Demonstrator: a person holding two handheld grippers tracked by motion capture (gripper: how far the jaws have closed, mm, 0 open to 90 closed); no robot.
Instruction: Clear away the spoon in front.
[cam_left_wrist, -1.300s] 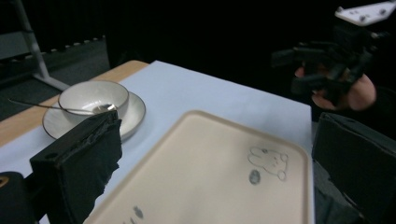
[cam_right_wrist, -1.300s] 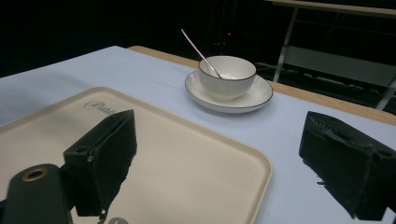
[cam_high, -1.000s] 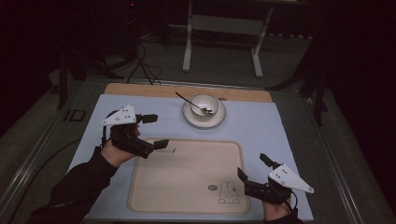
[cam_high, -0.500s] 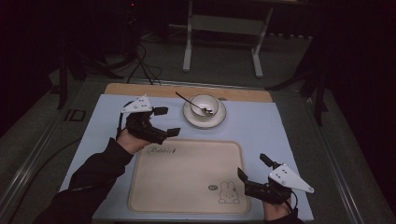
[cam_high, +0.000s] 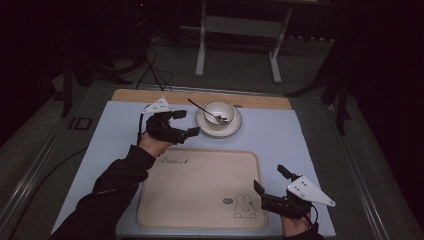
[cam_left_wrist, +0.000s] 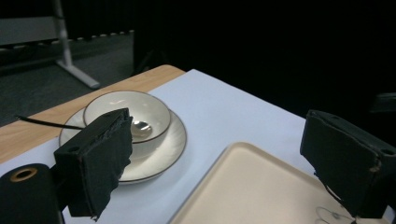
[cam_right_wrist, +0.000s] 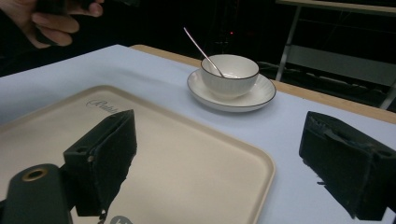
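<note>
In the high view, the tray's (cam_high: 200, 187) rabbit print (cam_high: 244, 207) shows; both grippers' jaws gape, holding nothing.

The tray (cam_left_wrist: 261, 186) runs off the bottom edge in the left gripper view. A jaw hides part of the bowl (cam_left_wrist: 140, 109). The spoon's (cam_left_wrist: 51, 122) handle is partly hidden.

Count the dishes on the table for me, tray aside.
2: a bowl with a spoon in it, and the saucer it sits on, at the table's far edge beyond the tray. Nothing seems hidden.
</note>
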